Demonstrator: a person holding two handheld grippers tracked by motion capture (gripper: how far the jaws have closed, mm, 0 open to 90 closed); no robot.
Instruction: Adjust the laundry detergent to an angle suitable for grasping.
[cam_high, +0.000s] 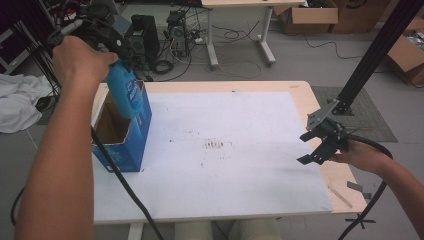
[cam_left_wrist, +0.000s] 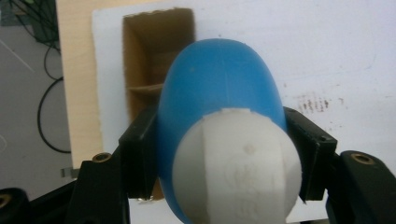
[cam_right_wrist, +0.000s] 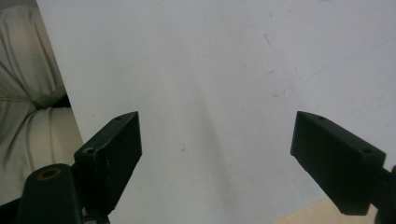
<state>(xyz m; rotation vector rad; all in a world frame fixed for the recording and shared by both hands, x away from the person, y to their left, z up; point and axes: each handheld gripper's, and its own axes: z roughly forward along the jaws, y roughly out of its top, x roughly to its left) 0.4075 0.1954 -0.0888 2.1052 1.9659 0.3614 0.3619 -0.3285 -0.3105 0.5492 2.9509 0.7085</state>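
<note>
Left gripper (cam_left_wrist: 219, 154) is clamped on a blue bottle (cam_left_wrist: 219, 93), one black jaw pressing each flank just behind the white cap (cam_left_wrist: 238, 168). In the high view this gripper (cam_high: 112, 60) hangs above the open blue carton (cam_high: 137, 145), with the bottle (cam_high: 122, 92) directly below the jaws and its lower end at or just inside the carton mouth.

Right gripper (cam_right_wrist: 217, 154) stands spread wide with nothing between its jaws, over bare white sheet (cam_right_wrist: 210, 70). In the high view it (cam_high: 312, 147) sits low at the near right part of the table (cam_high: 300, 95), well apart from the carton.

Progress, as judged: the work in hand reads as moving the bottle between gripper and carton. The grip is secure and the bottle is clear of the sheet. Whether the bottle's base is inside the carton or only lined up over it cannot be settled, since the hand and the carton wall hide that end. Lowering and release are not yet done, if loading is the intent.

Orientation: the bottle's long axis runs away from the gripper, near upright with a slight tilt, cap end at the jaws and rounded base toward the carton's cardboard divider (cam_left_wrist: 144, 86) beyond it.
</note>
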